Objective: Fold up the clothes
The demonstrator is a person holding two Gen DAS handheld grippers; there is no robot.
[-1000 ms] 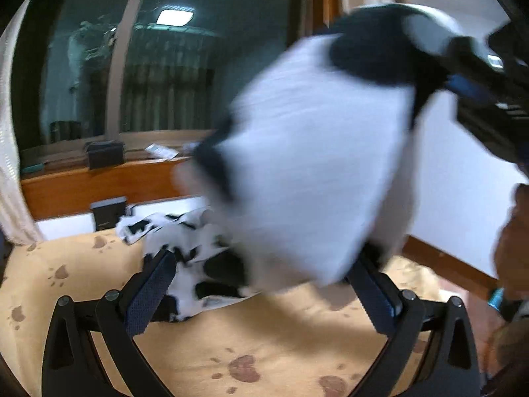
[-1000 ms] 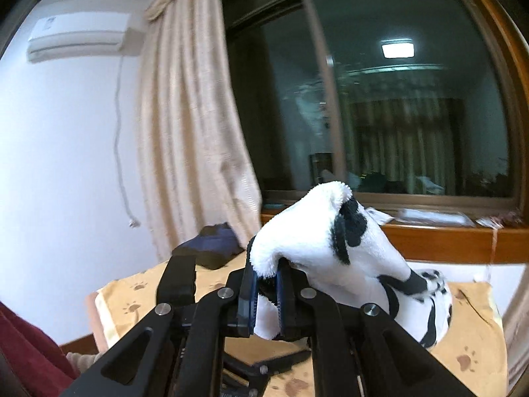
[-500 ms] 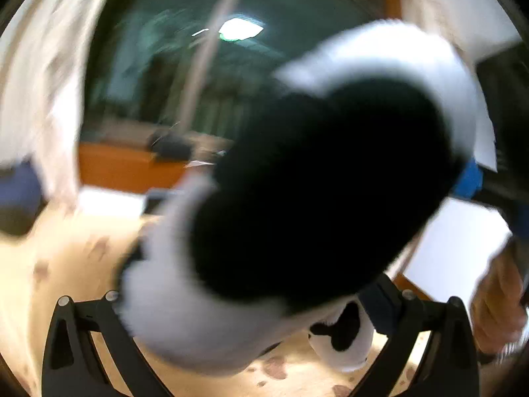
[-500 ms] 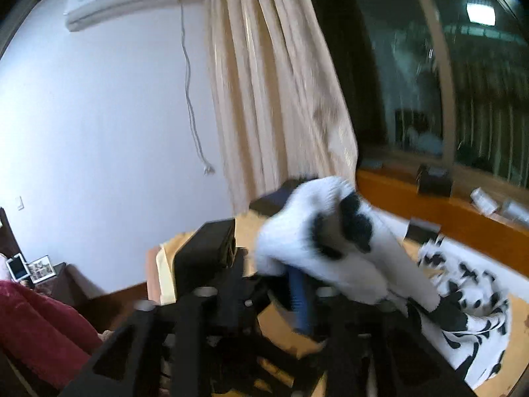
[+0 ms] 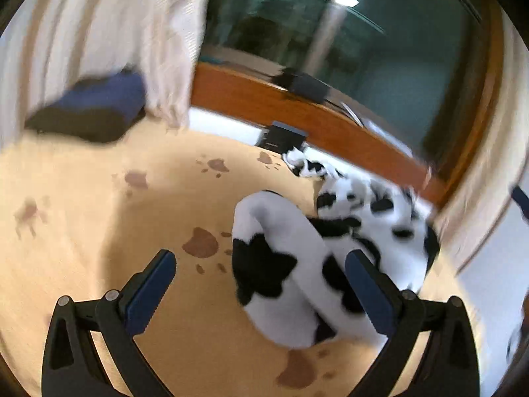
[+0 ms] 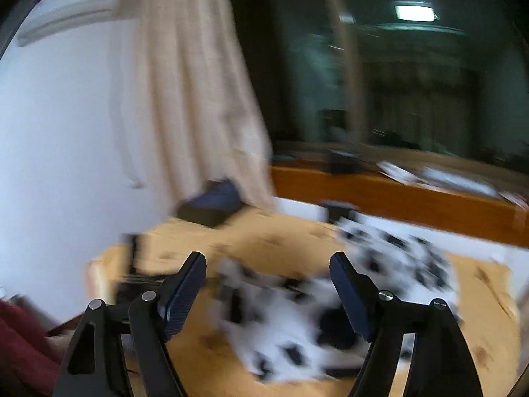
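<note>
A fluffy white garment with black patches (image 5: 284,264) lies bunched on the tan paw-print bedsheet (image 5: 99,231). My left gripper (image 5: 259,258) stands open just above it; the near fold lies between the wide-apart fingers, and the pads do not press on it. In the right wrist view the same garment (image 6: 297,314) is a blurred heap on the sheet. My right gripper (image 6: 267,259) hangs over it with its jaws opening, and the cloth below them is not gripped.
A folded dark blue garment (image 5: 92,109) sits at the bed's far left corner by the beige curtain (image 5: 132,33). A wooden window sill (image 5: 297,112) runs behind the bed, with a small black box (image 5: 281,135) below it. Red cloth (image 6: 20,347) shows at lower left.
My right gripper has let go of the garment and spread its jaws. The garment has dropped from in front of both cameras onto the bed. Both grippers have come down.
</note>
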